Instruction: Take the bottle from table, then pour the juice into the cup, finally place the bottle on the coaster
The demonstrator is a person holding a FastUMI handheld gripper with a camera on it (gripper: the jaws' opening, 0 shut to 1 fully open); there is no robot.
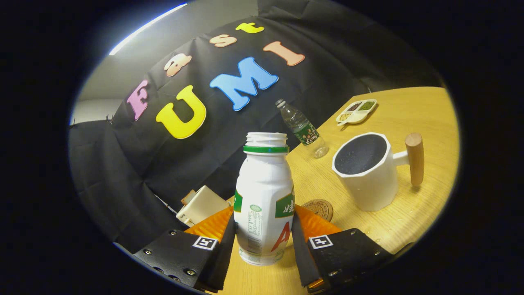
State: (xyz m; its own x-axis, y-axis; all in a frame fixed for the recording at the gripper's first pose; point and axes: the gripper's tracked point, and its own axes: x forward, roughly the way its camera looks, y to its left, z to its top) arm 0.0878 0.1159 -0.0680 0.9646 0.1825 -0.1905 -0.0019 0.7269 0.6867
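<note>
With the whole view tilted, the wooden counter (pixel 409 110) slopes up toward 2 o'clock. At about 9 o'clock from the bottle, a cream box-shaped item (pixel 202 204) lies at the counter's edge against the black cloth wall; can't tell what it is. Next, the gripper (pixel 264 241) has both fingers (pixel 223 246) pressed on the lower body of the white juice bottle (pixel 264 200), one on each side, so the bottle is clamped between them. Bottle is white plastic, green neck ring, no cap, mouth open, standing along the finger axis. Whether its base touches the counter or is lifted, can't tell. Just beyond the right finger, at 2 o'clock from the bottle base, a round brown coaster (pixel 320 209) lies flat on the counter, partly hidden by the finger. Farther off at 1 o'clock, a clear water bottle (pixel 303 129) with a green label stands near the cloth wall. At 3 o'clock from the juice bottle's neck, a white cup (pixel 370 172) with a dark inside and a wooden handle on its right side; near the coaster, not touching. Beyond the cup at 12 o'clock, a small divided dish (pixel 357 110) with dark and green fillings.
</note>
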